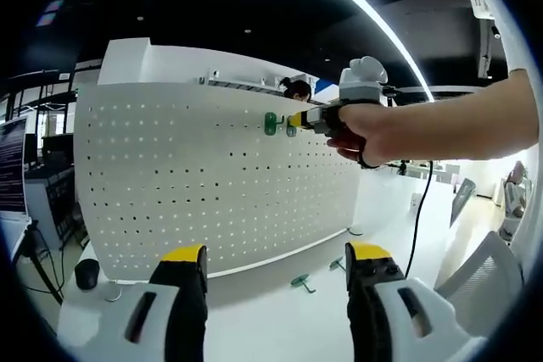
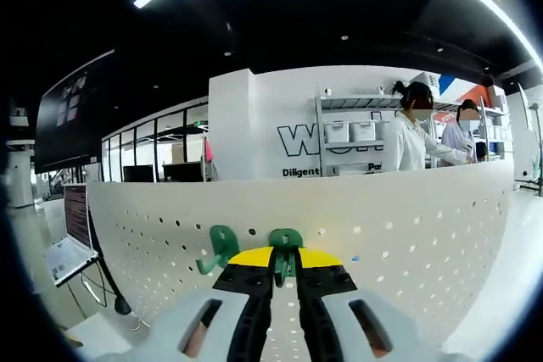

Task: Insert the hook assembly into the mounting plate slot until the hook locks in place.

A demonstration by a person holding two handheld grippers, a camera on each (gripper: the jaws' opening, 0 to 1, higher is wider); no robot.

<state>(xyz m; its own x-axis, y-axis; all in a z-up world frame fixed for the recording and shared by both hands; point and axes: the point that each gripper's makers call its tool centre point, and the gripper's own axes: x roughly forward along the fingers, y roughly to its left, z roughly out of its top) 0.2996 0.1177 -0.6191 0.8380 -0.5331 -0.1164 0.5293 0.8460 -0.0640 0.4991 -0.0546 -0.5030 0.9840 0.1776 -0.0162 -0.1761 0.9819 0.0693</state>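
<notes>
Hook held at the pegboard, one already hung beside it

We see the white pegboard (image 1: 212,175) standing upright on the surface (image 1: 280,320), so its holes face us. Our right claw (image 2: 285,270) is clamped on a green hook (image 2: 286,241) pressed near the top edge, presumably to seat it; a second green hook (image 2: 219,247) hangs at nine o'clock of it. Our left claw (image 1: 276,273) waits low, spread and empty, with spare hooks (image 1: 301,281) lying ahead.

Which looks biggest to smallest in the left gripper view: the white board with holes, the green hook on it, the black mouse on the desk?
1. White board, far the largest.
2. Black mouse.
3. Green hook on the board, though it sits farther from the camera, so these last two are uncertain.
</notes>
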